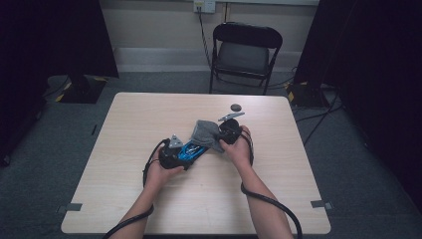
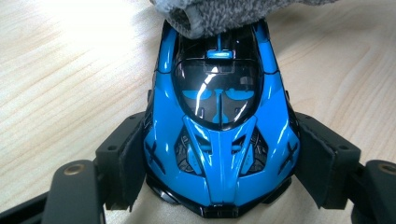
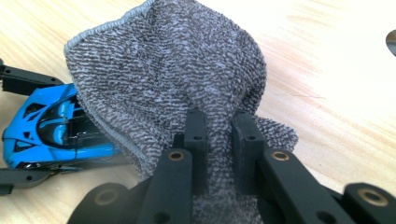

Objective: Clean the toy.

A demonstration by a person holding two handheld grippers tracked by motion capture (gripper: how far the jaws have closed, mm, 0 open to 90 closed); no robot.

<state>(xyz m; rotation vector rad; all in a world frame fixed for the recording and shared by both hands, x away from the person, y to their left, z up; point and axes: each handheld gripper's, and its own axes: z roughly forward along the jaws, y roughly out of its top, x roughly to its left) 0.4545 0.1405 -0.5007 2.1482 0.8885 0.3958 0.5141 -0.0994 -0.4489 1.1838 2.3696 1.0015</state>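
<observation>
Where grey cloth [image 3: 168, 84] drapes blue toy car [image 2: 219, 135], rear hidden; left tongs [image 2: 219, 163] clamp car, right tongs [image 3: 219, 140] pinch cloth.

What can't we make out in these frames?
- Blue toy car: its far end is covered by the grey cloth in the left gripper view, and in the right gripper view too.
- Small dark round thing on the table: too small to identify in the high view; cut off by the frame edge in the right gripper view.
- Car underside: hidden against the table.
</observation>
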